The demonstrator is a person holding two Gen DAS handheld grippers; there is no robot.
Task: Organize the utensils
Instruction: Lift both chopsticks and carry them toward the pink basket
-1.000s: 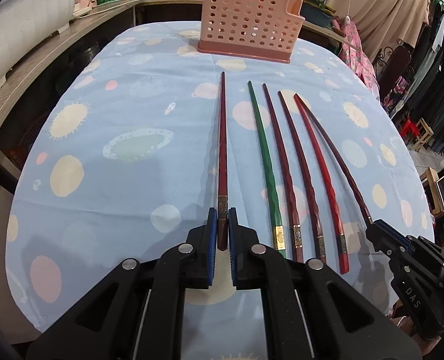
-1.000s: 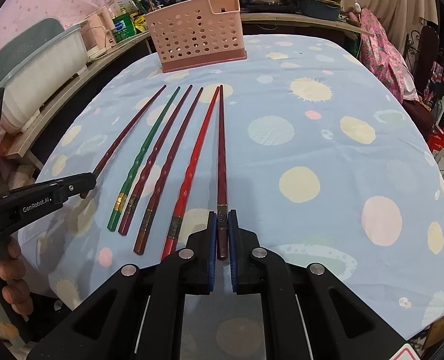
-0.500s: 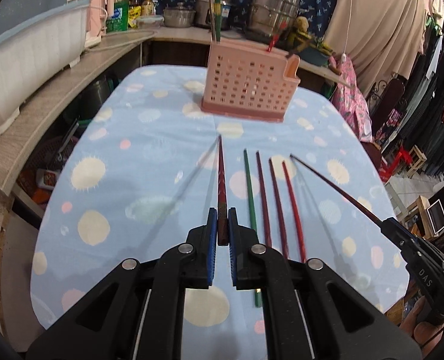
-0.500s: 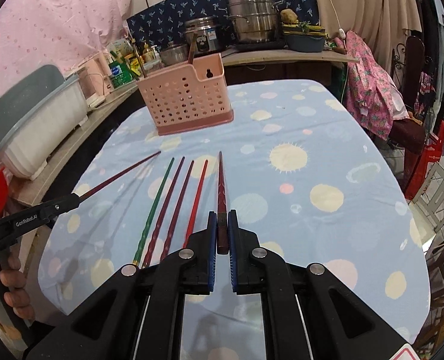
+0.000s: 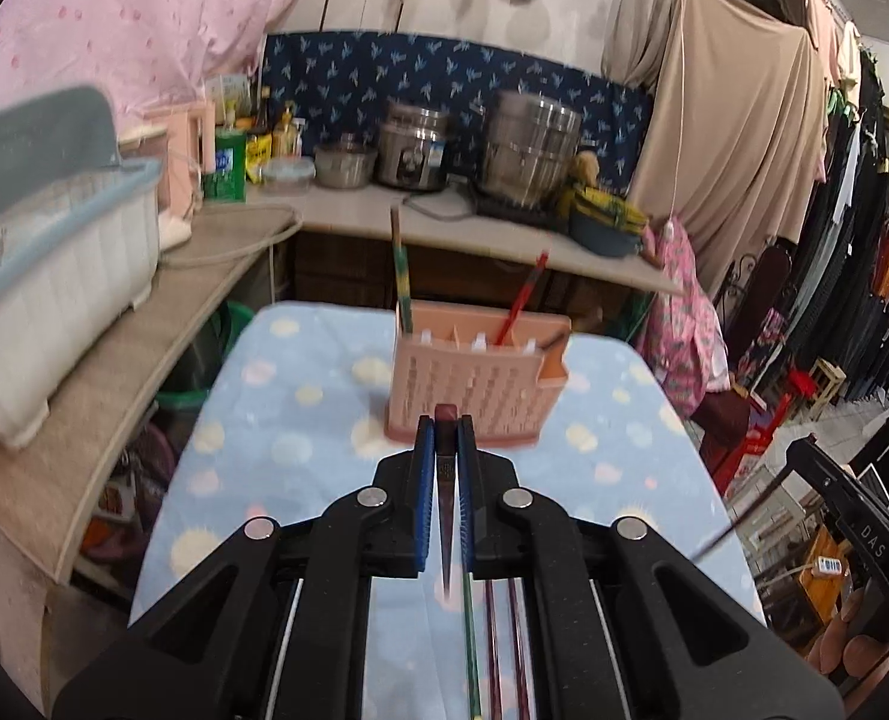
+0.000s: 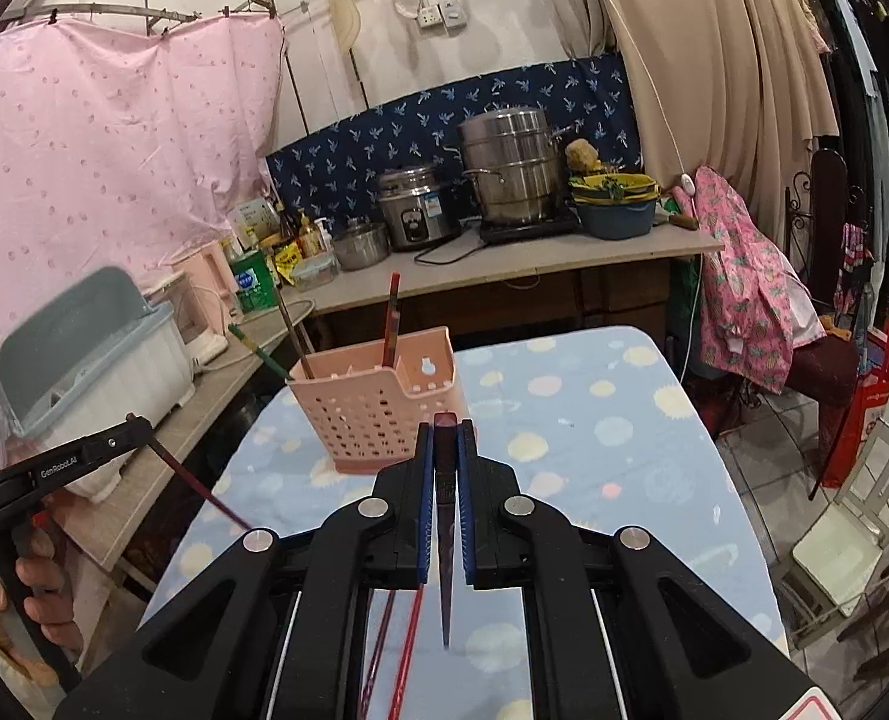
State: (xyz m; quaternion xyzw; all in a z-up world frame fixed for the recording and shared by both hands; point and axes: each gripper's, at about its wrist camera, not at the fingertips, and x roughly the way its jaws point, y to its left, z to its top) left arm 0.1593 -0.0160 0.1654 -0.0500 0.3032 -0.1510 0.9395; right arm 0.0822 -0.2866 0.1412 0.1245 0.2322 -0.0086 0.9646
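Chopsticks, one pinched tight in the left gripper [image 5: 442,438] and one in the right gripper [image 6: 445,444], could miss the pink basket [image 6: 378,414] if they wobble.

Steel pots [image 6: 507,174] beside rice cooker [image 6: 414,207]

Pink perforated basket [image 6: 378,414] on pale-blue, pastel-dotted tablecloth [image 6: 594,438].
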